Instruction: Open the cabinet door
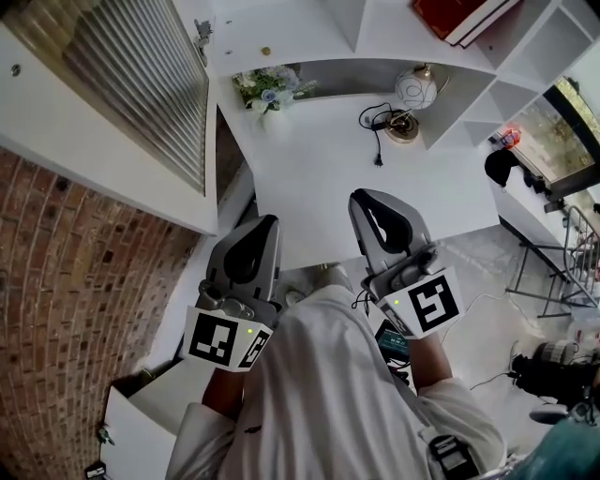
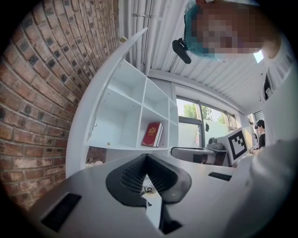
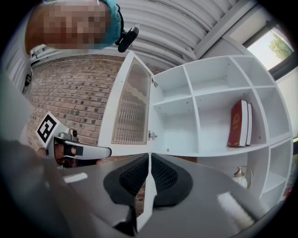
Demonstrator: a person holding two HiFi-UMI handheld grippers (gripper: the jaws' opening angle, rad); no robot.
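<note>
White desk (image 1: 309, 169) below, cabinet door (image 1: 141, 84) standing open; left claw (image 2: 145, 158) closed, empty; right claw (image 3: 150, 158) closed, empty.

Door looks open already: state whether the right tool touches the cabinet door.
Apart. In the head view, bare white desk separates the right tool from the open cabinet door.

the cabinet door (image 1: 131, 84) runs off the head view's top edge (so does the red book (image 1: 459, 17)).
</note>
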